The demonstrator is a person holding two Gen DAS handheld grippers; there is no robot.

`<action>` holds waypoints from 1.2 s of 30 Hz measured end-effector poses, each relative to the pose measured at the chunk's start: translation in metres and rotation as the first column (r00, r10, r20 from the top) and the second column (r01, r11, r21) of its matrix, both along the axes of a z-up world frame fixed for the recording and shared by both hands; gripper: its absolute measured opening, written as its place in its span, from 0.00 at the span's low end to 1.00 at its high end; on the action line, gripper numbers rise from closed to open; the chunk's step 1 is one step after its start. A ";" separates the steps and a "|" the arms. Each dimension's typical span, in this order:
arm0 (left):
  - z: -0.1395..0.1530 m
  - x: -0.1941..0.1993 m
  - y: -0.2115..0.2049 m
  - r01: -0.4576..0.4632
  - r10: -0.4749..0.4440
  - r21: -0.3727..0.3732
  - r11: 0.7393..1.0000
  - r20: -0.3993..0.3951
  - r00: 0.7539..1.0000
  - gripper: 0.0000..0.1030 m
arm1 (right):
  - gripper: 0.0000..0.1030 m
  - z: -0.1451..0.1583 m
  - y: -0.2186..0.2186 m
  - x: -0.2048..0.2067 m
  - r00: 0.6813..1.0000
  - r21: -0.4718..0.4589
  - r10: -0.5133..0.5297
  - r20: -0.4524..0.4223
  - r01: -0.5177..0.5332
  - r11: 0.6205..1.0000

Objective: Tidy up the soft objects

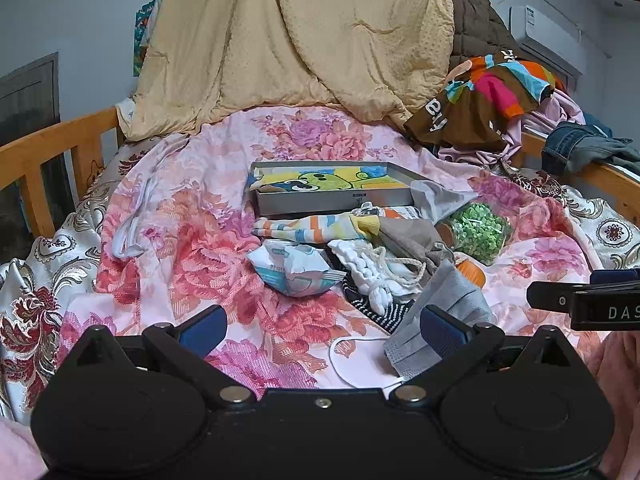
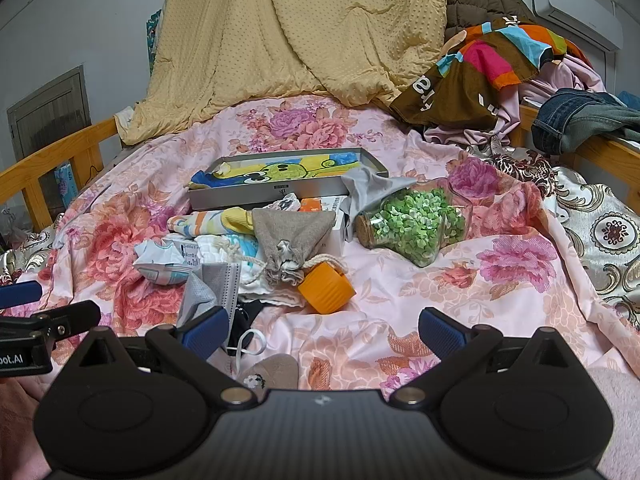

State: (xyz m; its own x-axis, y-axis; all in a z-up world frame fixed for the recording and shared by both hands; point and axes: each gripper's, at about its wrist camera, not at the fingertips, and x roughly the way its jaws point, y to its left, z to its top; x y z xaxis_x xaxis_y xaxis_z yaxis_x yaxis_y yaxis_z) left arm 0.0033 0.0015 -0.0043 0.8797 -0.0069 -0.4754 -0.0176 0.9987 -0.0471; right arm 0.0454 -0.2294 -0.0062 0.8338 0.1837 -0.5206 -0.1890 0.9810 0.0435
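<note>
Both grippers hover low over the bed's floral sheet (image 2: 500,280), jaws wide, nothing held. Left gripper (image 1: 322,330) sits just before a grey face mask (image 1: 440,304); right gripper (image 2: 323,332) faces bare sheet. Soft pile mid-bed: drawstring pouch (image 2: 292,232), striped cloth (image 1: 308,229), tissue pack (image 1: 294,270). Grey tray (image 2: 280,194) behind pile, holds a cartoon towel (image 2: 276,170). Jar of green bits (image 2: 416,226) to the right of the pile, orange cap (image 2: 326,288) beside the pouch.

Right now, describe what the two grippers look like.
Both are matte black plastic. Each has two angled black arms tipped with ribbed blue pads, silver pivot pins, and rounded lobes on the body. The left gripper has a small silver screw at centre; the right gripper has a finely textured body. White lettering marks their sides.
</note>
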 end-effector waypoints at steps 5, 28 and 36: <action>0.000 0.000 0.000 0.002 -0.002 0.001 1.000 0.000 1.000 0.99 | 1.00 0.000 0.000 0.000 1.000 0.000 0.000 0.000 0.000 1.000; -0.002 0.000 0.000 0.003 -0.003 -0.001 1.000 -0.006 1.000 0.99 | 1.00 0.000 0.000 -0.001 1.000 0.000 0.000 -0.001 0.000 1.000; -0.002 0.000 0.000 0.004 -0.004 -0.001 1.000 -0.007 1.000 0.99 | 1.00 0.000 0.000 -0.001 1.000 0.001 0.000 -0.001 0.000 1.000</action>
State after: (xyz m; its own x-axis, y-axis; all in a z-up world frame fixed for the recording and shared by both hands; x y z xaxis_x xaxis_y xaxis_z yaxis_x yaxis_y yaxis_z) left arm 0.0030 0.0018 -0.0063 0.8761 -0.0105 -0.4819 -0.0144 0.9987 -0.0480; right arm 0.0447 -0.2293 -0.0063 0.8332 0.1840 -0.5214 -0.1889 0.9810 0.0443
